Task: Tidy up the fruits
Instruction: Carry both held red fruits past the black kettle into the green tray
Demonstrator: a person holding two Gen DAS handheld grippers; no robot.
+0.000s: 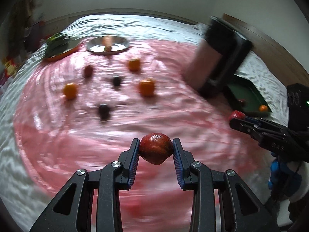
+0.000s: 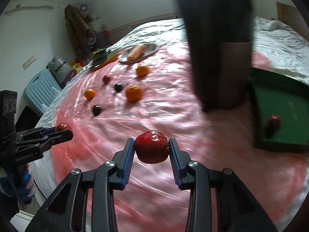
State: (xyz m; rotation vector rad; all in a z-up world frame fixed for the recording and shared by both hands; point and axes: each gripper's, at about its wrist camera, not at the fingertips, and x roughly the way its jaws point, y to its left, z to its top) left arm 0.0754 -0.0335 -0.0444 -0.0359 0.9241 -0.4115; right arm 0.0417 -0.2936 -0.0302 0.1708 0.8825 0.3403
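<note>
My left gripper [image 1: 156,150] is shut on a dark red fruit [image 1: 155,148] and holds it above the pink cloth [image 1: 96,139]. My right gripper [image 2: 151,150] is shut on a red fruit [image 2: 151,149], also above the cloth. Each gripper shows in the other's view, the right one [image 1: 238,118] at the right and the left one [image 2: 63,131] at the left. Three oranges [image 1: 147,87] [image 1: 134,64] [image 1: 70,90], two dark plums [image 1: 104,111] [image 1: 116,81] and a small red fruit [image 1: 88,70] lie on the cloth. A green tray [image 2: 285,96] at the right holds a red fruit [image 2: 274,121] and an orange [image 1: 263,108].
A tall dark cup [image 2: 218,48] stands beside the green tray. A metal plate [image 1: 123,45] with a carrot [image 2: 136,52] and an orange plate [image 1: 63,55] with greens lie at the far edge. The cloth covers a bed with a white quilt [image 1: 135,25]. A blue suitcase [image 2: 41,90] stands by the bed.
</note>
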